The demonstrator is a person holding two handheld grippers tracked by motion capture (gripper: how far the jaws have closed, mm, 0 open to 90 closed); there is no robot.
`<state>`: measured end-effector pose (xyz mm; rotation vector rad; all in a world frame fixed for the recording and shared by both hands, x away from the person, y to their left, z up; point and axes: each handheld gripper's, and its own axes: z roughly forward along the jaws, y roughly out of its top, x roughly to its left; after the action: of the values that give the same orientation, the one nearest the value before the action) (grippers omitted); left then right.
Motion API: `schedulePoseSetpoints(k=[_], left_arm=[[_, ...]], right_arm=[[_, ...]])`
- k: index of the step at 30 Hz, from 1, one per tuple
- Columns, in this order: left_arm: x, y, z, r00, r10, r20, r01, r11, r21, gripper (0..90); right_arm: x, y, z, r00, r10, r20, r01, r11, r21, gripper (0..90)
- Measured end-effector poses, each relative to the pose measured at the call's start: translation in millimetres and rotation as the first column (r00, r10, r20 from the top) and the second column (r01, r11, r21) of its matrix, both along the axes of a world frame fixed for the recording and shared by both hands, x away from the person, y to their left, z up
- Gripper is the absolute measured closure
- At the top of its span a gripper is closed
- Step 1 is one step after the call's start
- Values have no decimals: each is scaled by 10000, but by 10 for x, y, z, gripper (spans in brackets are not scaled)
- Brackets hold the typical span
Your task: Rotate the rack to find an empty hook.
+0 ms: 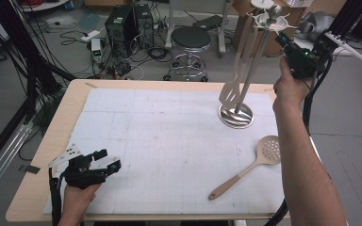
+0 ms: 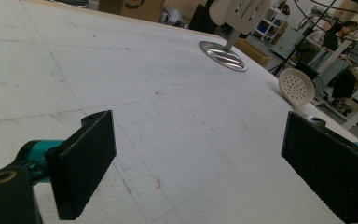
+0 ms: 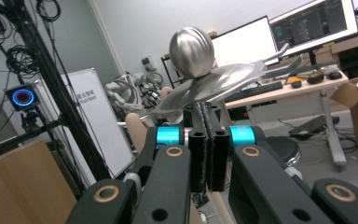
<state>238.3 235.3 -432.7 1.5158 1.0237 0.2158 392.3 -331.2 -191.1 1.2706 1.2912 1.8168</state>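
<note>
Two grippers are working apart from each other at this moment. Your right gripper [image 1: 288, 43] is reaching up beside the top of the utensil stand [image 1: 250, 77], and its jaws are pressing flat together just beneath the stand's ball knob [image 3: 192, 51] and hook disc [image 3: 214, 88]; whether anything thin is caught between the pads, you cannot tell. A slotted spatula [image 1: 238, 70] is hanging from that stand, down and to the left of this gripper. Below your right forearm, a perforated skimmer [image 1: 252, 165] is lying on the white mat [image 1: 169, 141]. Your left gripper [image 1: 104, 160] is resting low on the mat, jaws spread wide with nothing between them, and the stand's base [image 2: 222, 55] is sitting far ahead of it.
</note>
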Motion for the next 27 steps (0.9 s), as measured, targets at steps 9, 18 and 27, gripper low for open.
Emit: schedulePoseSetpoints(k=[9,18,27], left_arm=[[-13,-19,6,10000,-13,-1,13,10000,-16,106],[-8,-27,10,10000,-53,21,53,10000,63,106],[-16,-29,16,10000,-92,39,92,10000,35,106]], right_arm=[[-128,-1,44,9996,81,286,-71,9994,-352,900],[-162,38,45,9997,151,199,-140,9985,-525,900],[-150,154,-165,9966,-101,-818,110,9999,108,900]])
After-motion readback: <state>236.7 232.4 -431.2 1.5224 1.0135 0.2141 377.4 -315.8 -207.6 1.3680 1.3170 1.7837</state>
